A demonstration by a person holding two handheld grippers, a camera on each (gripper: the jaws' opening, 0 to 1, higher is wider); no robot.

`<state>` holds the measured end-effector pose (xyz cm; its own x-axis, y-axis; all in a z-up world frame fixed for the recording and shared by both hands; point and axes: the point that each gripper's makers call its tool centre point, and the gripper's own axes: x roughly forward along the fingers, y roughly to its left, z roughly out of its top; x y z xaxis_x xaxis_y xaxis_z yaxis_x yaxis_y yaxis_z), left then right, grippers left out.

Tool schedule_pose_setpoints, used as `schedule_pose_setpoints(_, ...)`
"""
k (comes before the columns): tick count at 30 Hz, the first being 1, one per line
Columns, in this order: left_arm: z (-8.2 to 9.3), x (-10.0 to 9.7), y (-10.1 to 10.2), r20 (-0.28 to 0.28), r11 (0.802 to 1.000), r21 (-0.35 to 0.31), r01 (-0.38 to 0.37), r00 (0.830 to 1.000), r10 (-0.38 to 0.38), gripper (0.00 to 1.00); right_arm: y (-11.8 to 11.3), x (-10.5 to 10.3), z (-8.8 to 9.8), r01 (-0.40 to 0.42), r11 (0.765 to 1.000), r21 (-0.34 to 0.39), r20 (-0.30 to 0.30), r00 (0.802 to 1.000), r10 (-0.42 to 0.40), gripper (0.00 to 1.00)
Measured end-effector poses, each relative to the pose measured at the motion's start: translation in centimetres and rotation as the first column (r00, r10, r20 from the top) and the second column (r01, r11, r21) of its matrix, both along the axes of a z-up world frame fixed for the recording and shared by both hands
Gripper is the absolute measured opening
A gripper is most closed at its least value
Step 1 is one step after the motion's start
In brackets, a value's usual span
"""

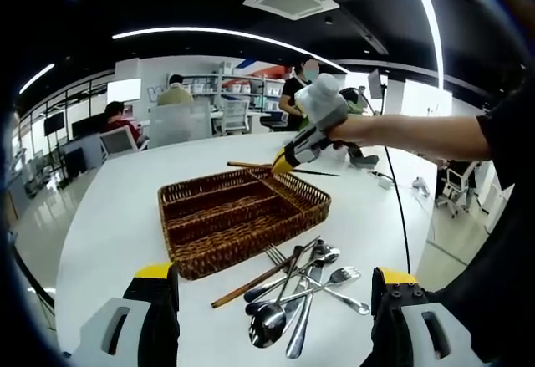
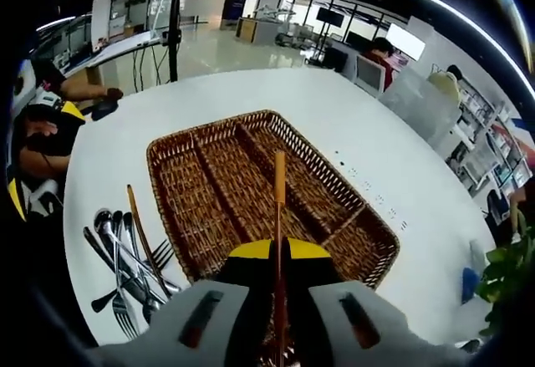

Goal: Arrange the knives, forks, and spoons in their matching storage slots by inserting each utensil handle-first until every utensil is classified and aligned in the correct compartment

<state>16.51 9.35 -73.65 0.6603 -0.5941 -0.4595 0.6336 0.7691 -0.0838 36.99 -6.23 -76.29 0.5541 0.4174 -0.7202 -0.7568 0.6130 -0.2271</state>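
A brown wicker basket (image 1: 242, 212) with long divided slots sits on the white table; its slots look empty (image 2: 226, 187). My right gripper (image 2: 279, 252) is shut on a wooden-handled utensil (image 2: 279, 187), held above the basket with the handle pointing forward over it. In the left gripper view that right gripper (image 1: 288, 160) hovers over the basket's far rim with the utensil (image 1: 251, 165) crosswise. A pile of metal forks and spoons (image 1: 301, 287) lies beside the basket, with another wooden-handled piece (image 1: 251, 283). My left gripper (image 1: 274, 273) is open above that pile (image 2: 125, 258).
A thin black cable (image 1: 399, 208) runs across the table on the right. A person's arm (image 1: 418, 129) reaches in from the right. Desks, chairs and seated people (image 1: 117, 120) stand beyond the table's far edge. A dark pole (image 2: 174, 16) rises behind the table.
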Motion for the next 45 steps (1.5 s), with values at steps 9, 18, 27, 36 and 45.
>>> schedule_pose_setpoints(9, 0.1, 0.2, 0.2, 0.002, 1.0, -0.007, -0.008, 1.0, 0.008, 1.0, -1.0, 1.6, -0.4, 0.069, 0.998, 0.01, -0.019, 0.997, -0.069, 0.02)
schedule_pose_setpoints(18, -0.1, 0.2, 0.3, 0.0, 1.0, -0.008, -0.009, 1.0, 0.009, 1.0, -1.8, 3.0, -0.7, 0.141, 0.989, 0.039, -0.051, 0.989, -0.139, 0.02)
schedule_pose_setpoints(27, -0.1, 0.3, 0.8, 0.002, 1.0, -0.013, -0.023, 1.0, 0.023, 1.0, -2.5, 4.3, -1.4, 0.229, 0.971, 0.076, -0.103, 0.97, -0.22, 0.02)
schedule_pose_setpoints(36, -0.1, 0.7, 1.0, 0.008, 1.0, -0.009, -0.029, 1.0, 0.029, 1.0, -3.2, 5.4, -2.2, 0.333, 0.933, 0.137, -0.172, 0.936, -0.308, 0.02)
schedule_pose_setpoints(45, 0.6, 1.2, 1.7, 0.024, 0.999, -0.017, -0.048, 0.999, 0.048, 1.0, -4.7, 6.4, -3.2, 0.494, 0.84, 0.225, -0.274, 0.859, -0.432, 0.02)
